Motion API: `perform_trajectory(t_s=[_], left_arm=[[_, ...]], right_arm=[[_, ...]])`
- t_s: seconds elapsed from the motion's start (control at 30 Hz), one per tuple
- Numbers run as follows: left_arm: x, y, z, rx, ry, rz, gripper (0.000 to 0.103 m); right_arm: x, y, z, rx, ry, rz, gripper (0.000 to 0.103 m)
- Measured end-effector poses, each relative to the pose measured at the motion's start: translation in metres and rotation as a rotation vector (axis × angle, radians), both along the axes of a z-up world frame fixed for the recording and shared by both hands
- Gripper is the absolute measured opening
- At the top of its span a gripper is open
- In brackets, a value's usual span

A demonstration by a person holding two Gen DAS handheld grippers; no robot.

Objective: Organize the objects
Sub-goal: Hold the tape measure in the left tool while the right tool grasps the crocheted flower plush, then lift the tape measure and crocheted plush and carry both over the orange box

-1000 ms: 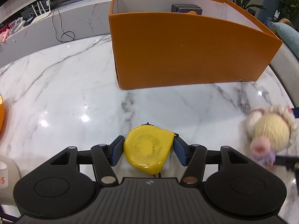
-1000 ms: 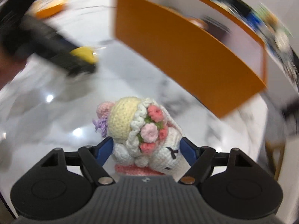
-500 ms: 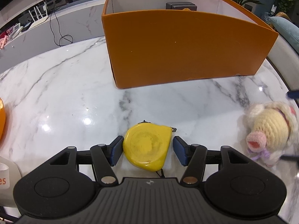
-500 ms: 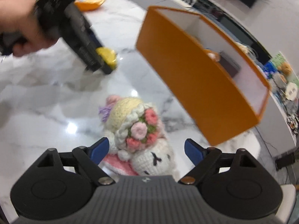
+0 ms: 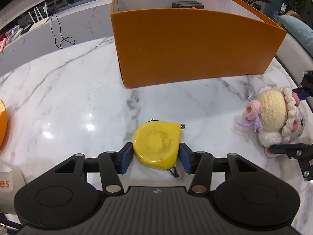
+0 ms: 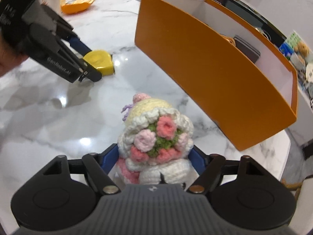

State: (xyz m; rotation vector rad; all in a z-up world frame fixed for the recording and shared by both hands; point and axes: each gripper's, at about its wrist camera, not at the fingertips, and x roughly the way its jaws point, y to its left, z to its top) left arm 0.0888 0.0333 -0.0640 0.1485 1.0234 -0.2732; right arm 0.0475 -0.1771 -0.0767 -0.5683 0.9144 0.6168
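Note:
A yellow tape measure (image 5: pixel 156 145) lies flat on the marble table (image 5: pixel 68 98), between the blue pads of my left gripper (image 5: pixel 156 156). Its jaws are closing and both pads touch the case's sides. To the right stands a crocheted doll (image 5: pixel 273 113) with a cream hat and pink flowers. My right gripper (image 6: pixel 154 156) straddles the doll (image 6: pixel 156 137); its jaws are closing and both pads press into the yarn. An open orange box (image 5: pixel 195 45) stands behind both objects, with a dark item (image 5: pixel 186 4) inside. The right wrist view also shows the left gripper (image 6: pixel 88 62) at the tape measure (image 6: pixel 99 58).
A white container with orange letters (image 5: pixel 7 180) sits at the near left, beside an orange object (image 5: pixel 3 121). Orange peel and a whole orange (image 6: pixel 76 2) lie at the table's far end. The table edge (image 5: pixel 293 74) curves past the doll on the right.
The left jaws have narrowed onto the tape measure. The right gripper has dropped closer over the doll and rolled, and its jaws went from wide apart to pressing the doll's sides.

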Motion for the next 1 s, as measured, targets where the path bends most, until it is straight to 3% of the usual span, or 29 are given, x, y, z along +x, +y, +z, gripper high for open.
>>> perform_trajectory(t_s=[0.63, 1.0], left_arm=[[0.002, 0.004, 0.003, -0.031, 0.018, 0.012, 0.059], [-0.015, -0.008, 0.044, -0.097, -0.067, -0.029, 0.059]], right_arm=[[-0.004, -0.008, 0.028, 0.062, 0.036, -0.087, 0.072], [-0.006, -0.024, 0.077, 0.179, -0.016, -0.177, 0.072]])
